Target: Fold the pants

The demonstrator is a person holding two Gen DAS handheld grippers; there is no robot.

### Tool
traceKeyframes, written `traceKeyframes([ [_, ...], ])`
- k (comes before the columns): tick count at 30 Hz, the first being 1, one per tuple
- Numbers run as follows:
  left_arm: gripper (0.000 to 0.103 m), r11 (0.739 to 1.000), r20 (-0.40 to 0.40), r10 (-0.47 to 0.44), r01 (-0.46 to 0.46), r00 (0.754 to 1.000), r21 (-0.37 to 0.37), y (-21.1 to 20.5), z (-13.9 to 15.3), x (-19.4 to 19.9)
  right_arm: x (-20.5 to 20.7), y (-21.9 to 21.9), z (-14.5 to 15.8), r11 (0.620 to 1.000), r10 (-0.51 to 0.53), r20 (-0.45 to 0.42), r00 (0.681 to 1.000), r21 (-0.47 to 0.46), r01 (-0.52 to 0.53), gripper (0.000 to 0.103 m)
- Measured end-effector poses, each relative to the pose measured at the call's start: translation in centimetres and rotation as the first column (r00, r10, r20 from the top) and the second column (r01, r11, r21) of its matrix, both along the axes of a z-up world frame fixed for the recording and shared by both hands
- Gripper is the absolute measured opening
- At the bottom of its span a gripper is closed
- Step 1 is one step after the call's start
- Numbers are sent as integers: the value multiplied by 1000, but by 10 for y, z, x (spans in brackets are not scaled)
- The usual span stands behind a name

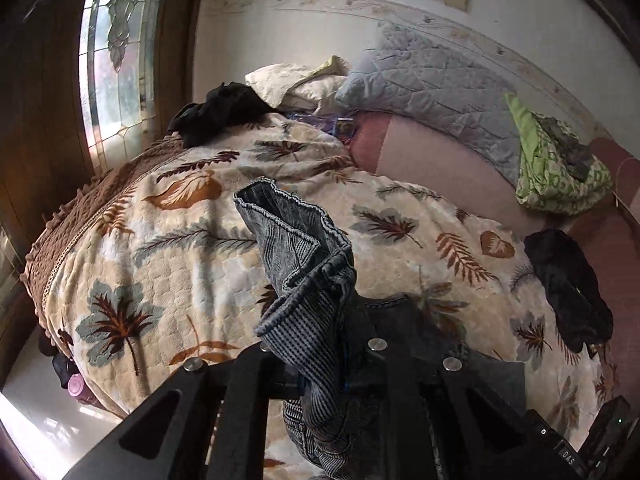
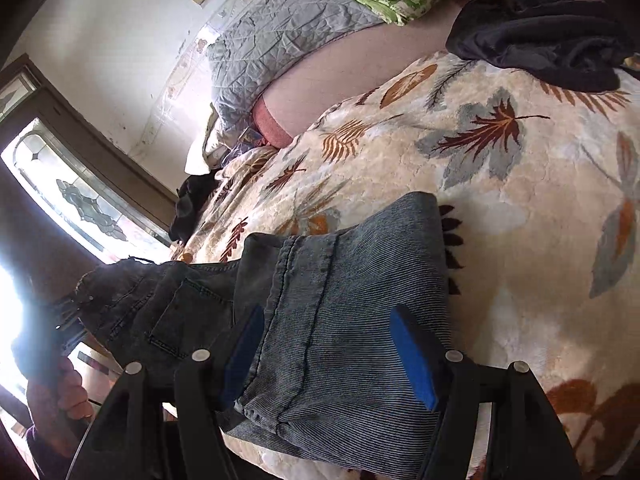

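Grey-blue corduroy pants (image 1: 296, 248) are bunched up and lifted off the bed, with my left gripper (image 1: 320, 360) shut on the fabric; the cloth hides its pads. In the right wrist view, the folded leg part of the pants (image 2: 352, 280) lies flat on the blanket, and the darker waist end (image 2: 168, 300) rises to the left towards a person's hand (image 2: 68, 396). My right gripper (image 2: 328, 360) stands open low over the flat part. Its blue pads (image 2: 412, 360) straddle the cloth without pinching it.
The bed carries a cream leaf-patterned blanket (image 1: 168, 248). Black garments lie at its far corner (image 1: 216, 112) and right side (image 1: 568, 288). A grey quilted pillow (image 1: 432, 92) and a green folded quilt (image 1: 560, 160) sit by the wall. A stained-glass window (image 1: 116, 48) is on the left.
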State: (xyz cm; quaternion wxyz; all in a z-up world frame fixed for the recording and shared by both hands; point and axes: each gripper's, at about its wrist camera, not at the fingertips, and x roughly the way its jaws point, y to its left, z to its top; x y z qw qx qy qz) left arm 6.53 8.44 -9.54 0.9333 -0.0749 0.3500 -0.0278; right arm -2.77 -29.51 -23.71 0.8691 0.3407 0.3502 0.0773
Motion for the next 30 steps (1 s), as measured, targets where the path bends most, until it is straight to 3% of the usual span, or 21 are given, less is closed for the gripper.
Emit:
traceKeyframes([
  [4, 12, 987, 25, -158, 157, 987, 33, -59, 14, -19, -12, -22, 4, 998, -49, 21, 999, 33, 48, 69],
  [7, 12, 955, 14, -290, 289, 957, 69, -111, 10, -38, -22, -42, 10, 994, -91, 55, 994, 64, 87, 69],
  [9, 12, 927, -9, -367, 366, 930, 84, -144, 0, -51, -26, -57, 10, 987, -99, 77, 992, 132, 88, 69],
  [11, 12, 896, -50, -433, 436, 900, 82, -176, -15, -60, -25, -67, 6, 977, -95, 70, 993, 198, 80, 67],
  [12, 12, 882, -73, -460, 465, 885, 79, -191, -25, -65, -23, -69, 4, 976, -97, 52, 994, 200, 85, 56],
  [13, 12, 864, -97, -489, 496, 867, 82, -206, -36, -69, -24, -72, 3, 978, -121, 31, 992, 177, 114, 35],
  [14, 12, 846, -124, -514, 526, 848, 90, -223, -50, -73, -27, -79, 3, 974, -168, 16, 986, 157, 164, 31],
  [18, 13, 791, -231, -551, 590, 802, 160, -270, -116, -82, -43, -116, -2, 921, -305, 9, 952, 258, 292, 30],
  [21, 13, 765, -234, -574, 615, 785, 188, -270, -131, -91, -33, -113, -6, 927, -208, -5, 978, 319, 199, 31],
  [24, 20, 742, -209, -638, 664, 741, 90, -254, -108, -90, -17, -101, -19, 897, -71, -27, 997, 435, 76, 32],
  [26, 23, 719, -187, -682, 695, 707, 4, -236, -88, -92, -12, -96, -21, 893, -61, -38, 997, 445, 72, 44],
  [27, 26, 711, -168, -694, 703, 700, -12, -226, -78, -95, -10, -92, -20, 895, -60, -41, 997, 440, 71, 63],
  [28, 32, 706, -143, -702, 708, 698, -8, -217, -68, -99, -9, -88, -19, 902, -58, -45, 997, 426, 72, 72],
  [30, 43, 705, -86, -705, 709, 704, 21, -197, -49, -108, -6, -78, -15, 922, -51, -41, 998, 382, 63, 72],
])
